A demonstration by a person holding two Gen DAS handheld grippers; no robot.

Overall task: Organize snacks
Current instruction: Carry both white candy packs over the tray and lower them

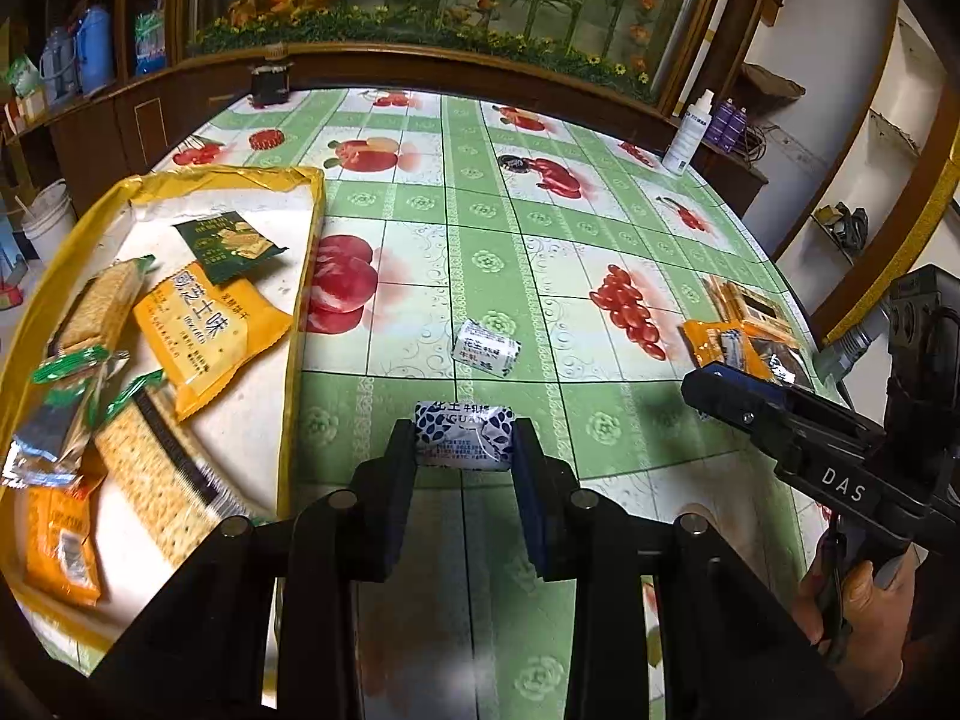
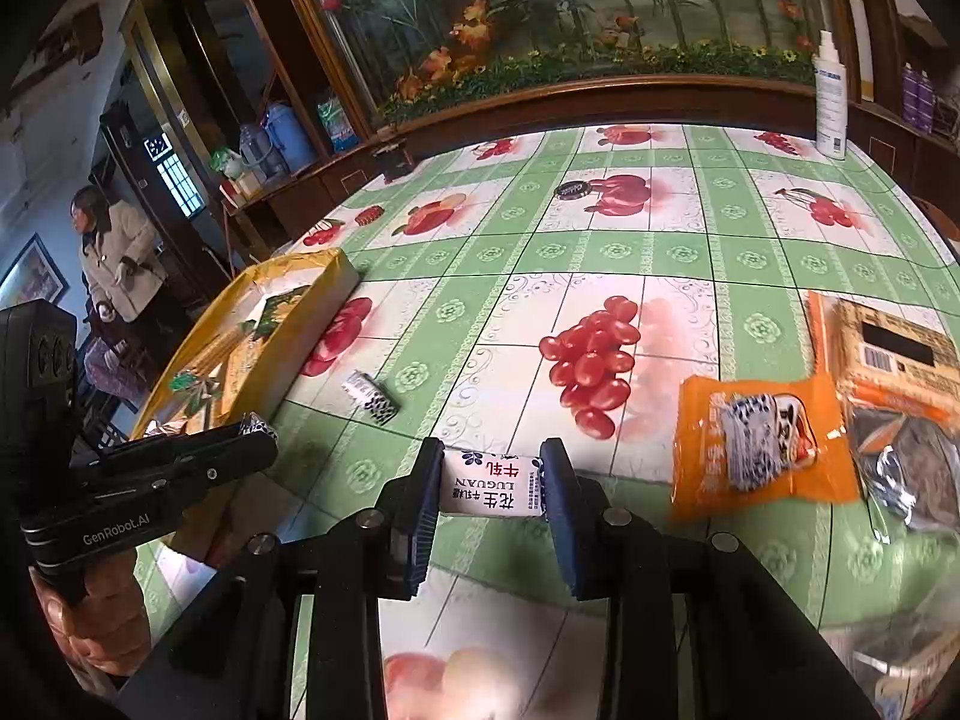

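My left gripper (image 1: 463, 441) is shut on a white-and-blue wrapped candy (image 1: 465, 433) just above the tablecloth. My right gripper (image 2: 492, 483) is shut on a second white candy (image 2: 492, 485) of the same kind. A third such candy (image 1: 486, 348) lies loose on the table ahead; it also shows in the right wrist view (image 2: 371, 396). A yellow tray (image 1: 303, 276) at the left holds several cracker and biscuit packets. The tray also shows in the right wrist view (image 2: 312, 324). The right gripper shows at the right of the left wrist view (image 1: 720, 381).
An orange snack packet (image 2: 762, 450) and other packets (image 2: 900, 354) lie at the table's right. A white spray bottle (image 2: 831, 102) stands at the far right edge. A dark jar (image 1: 270, 83) stands at the far edge. A person (image 2: 114, 252) stands off to the left.
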